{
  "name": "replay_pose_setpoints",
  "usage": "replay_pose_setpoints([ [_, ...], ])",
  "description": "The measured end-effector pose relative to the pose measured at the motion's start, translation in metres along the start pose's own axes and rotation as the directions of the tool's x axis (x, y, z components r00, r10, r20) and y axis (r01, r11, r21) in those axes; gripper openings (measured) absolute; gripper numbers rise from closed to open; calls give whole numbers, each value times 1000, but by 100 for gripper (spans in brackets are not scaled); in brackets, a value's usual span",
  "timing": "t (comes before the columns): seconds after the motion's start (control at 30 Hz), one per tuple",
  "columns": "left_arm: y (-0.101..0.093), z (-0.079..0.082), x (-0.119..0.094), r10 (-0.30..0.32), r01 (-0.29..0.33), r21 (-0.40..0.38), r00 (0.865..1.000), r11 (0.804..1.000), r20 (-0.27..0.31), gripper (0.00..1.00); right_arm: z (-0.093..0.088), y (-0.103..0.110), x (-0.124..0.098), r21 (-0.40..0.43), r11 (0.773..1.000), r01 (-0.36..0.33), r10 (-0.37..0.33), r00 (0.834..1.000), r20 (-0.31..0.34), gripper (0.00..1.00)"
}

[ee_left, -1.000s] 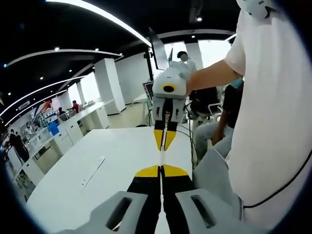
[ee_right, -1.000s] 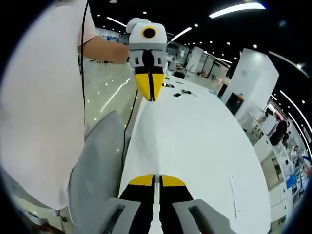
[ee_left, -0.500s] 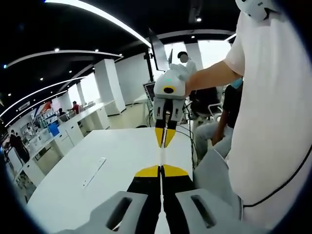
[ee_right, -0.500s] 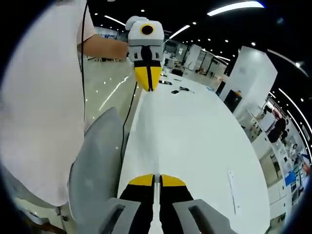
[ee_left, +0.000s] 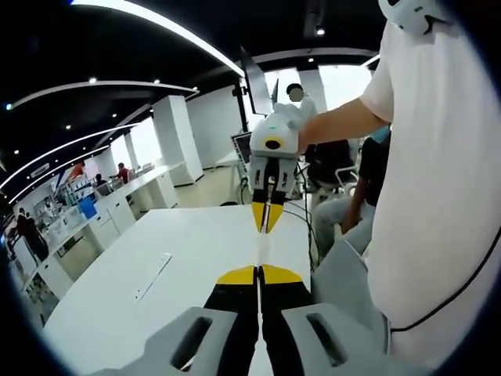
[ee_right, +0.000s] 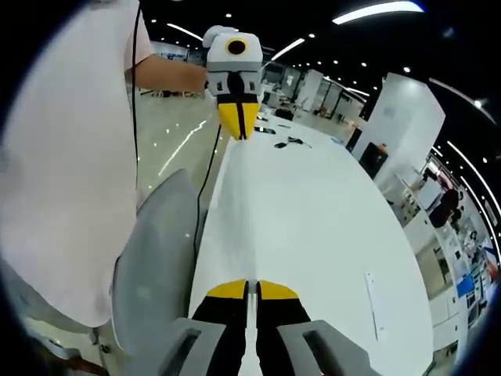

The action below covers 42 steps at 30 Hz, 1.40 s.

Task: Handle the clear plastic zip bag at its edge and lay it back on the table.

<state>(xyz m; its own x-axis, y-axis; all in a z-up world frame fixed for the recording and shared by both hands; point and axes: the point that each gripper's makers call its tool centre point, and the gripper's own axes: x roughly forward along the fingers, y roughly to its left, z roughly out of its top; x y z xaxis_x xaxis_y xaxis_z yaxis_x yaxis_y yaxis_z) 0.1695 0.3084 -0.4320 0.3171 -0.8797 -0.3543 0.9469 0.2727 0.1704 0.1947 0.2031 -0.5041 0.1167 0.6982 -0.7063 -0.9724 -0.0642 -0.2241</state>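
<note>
I see left tongs (ee_left: 258, 274) and right tongs (ee_right: 250, 288) clenched, tip-to-tip along the counter's (ee_left: 196, 243) edge; bag unclear.

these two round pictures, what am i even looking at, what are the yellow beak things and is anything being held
A person holds a hand tool in each hand; each tool ends in two yellow-tipped jaws and carries its own fisheye camera.

In the left gripper view, the left gripper rises from the bottom, jaws together. The beak further off is the right gripper, facing back, held by the person's hand.

The right gripper view is the reverse: the right gripper at the bottom, the left gripper opposite.

Between them runs a long white table with a thin white strip lying on it. Both pairs of jaws look shut. I cannot make out the clear bag, so I cannot say whether it is gripped.
</note>
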Motion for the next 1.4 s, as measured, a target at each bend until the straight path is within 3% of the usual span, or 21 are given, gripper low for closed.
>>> replay_pose_setpoints([
  [0.17,2,1,-2,8,-8,-2,1000,1000,5,0,-6,0,-1,-2,1000,3,-3,1000,-25,0],
  [0.2,2,0,-2,9,-9,-4,1000,1000,5,0,-3,0,-2,0,1000,0,0,1000,-2,0],
  [0.77,3,4,-1,4,-4,0,1000,1000,19,0,-6,6,2,35,999,-25,26,1000,-18,1],
  [0.87,2,5,0,-3,3,6,1000,1000,18,0,-2,6,1,63,998,-32,32,999,3,5],
  [1.4,-4,8,5,-27,27,50,1000,998,1,0,43,-2,-6,123,989,-82,62,986,155,5],
])
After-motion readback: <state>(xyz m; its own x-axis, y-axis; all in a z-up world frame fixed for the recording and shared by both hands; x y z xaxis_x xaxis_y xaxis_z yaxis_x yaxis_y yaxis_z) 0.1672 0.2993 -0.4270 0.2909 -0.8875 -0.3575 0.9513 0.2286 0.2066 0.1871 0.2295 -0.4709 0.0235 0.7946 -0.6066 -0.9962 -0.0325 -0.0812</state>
